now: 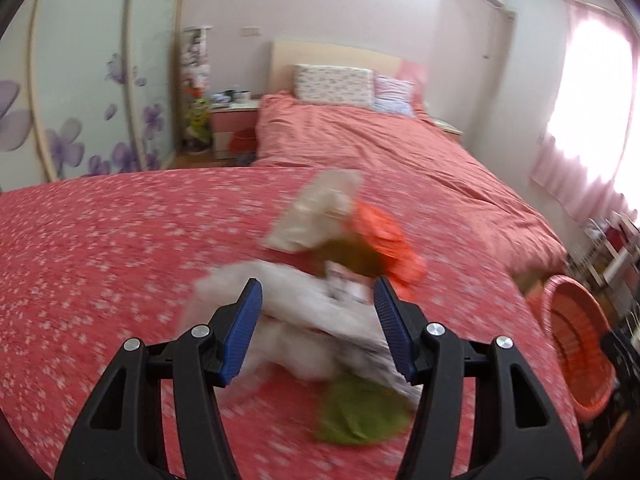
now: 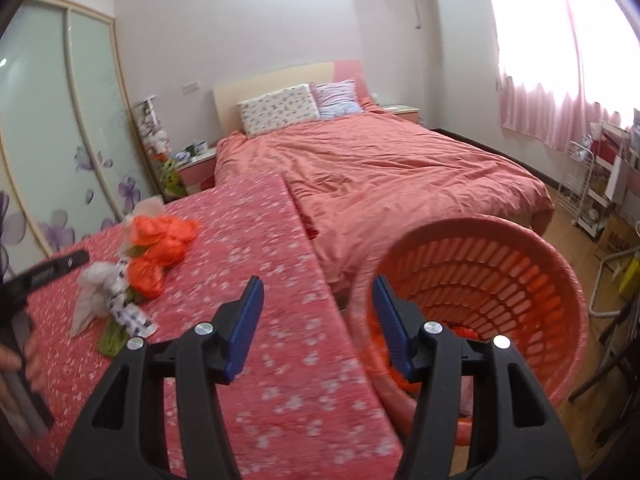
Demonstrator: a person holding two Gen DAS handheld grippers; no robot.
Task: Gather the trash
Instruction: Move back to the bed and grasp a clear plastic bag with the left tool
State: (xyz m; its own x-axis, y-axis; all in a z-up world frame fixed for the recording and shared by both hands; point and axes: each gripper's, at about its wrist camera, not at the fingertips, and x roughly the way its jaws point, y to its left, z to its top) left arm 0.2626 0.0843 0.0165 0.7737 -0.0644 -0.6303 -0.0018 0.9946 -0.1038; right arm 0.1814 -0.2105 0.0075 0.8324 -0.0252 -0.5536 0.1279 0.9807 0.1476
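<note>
A pile of trash lies on the table's red floral cloth point(image 1: 100, 240): a white plastic bag point(image 1: 296, 304), orange bags point(image 1: 384, 236), a clear crumpled bag point(image 1: 320, 208) and a green wrapper point(image 1: 360, 412). My left gripper point(image 1: 318, 282) hangs open just above the white bag, its blue pads either side of it and apart from it. The picture is blurred. In the right wrist view the same pile, with its orange bags point(image 2: 164, 236), sits far left. My right gripper point(image 2: 317, 280) is open at the table's right edge. The orange basket point(image 2: 480, 276) has its rim just inside the right finger.
A bed with a salmon duvet point(image 2: 380, 168) lies beyond the table. Sliding wardrobe doors point(image 2: 48, 120) stand on the left, with a nightstand point(image 2: 196, 164) beside the bed. A wire rack point(image 2: 580, 184) and a chair point(image 2: 608, 280) crowd the floor at the right. The basket point(image 1: 560, 280) stands off the table's right edge.
</note>
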